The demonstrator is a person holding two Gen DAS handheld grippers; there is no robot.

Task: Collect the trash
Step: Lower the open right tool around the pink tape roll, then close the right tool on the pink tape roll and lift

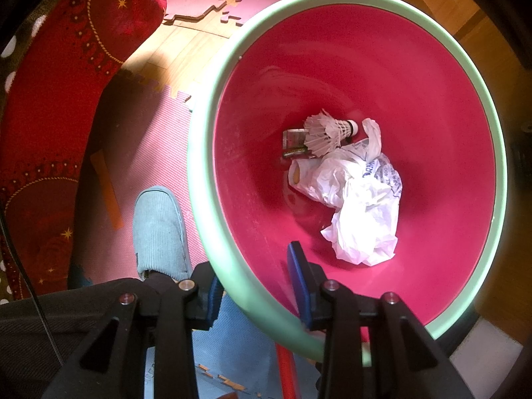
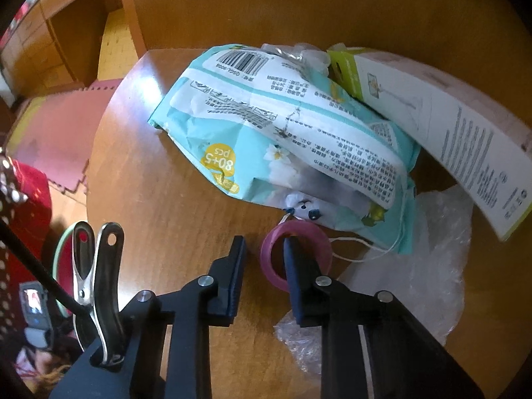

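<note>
The left gripper (image 1: 257, 286) is clamped on the bin (image 1: 212, 199) rim, while the right gripper (image 2: 262, 259), partly open, has one finger inside the pink tape ring (image 2: 319, 242) beside the wipes pack (image 2: 282, 133).

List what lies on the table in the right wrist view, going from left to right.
Metal clip → purple tape ring → teal wipes pack → long white box. The clear plastic wrap spreads under several of these, so I leave it out of the order.
</note>
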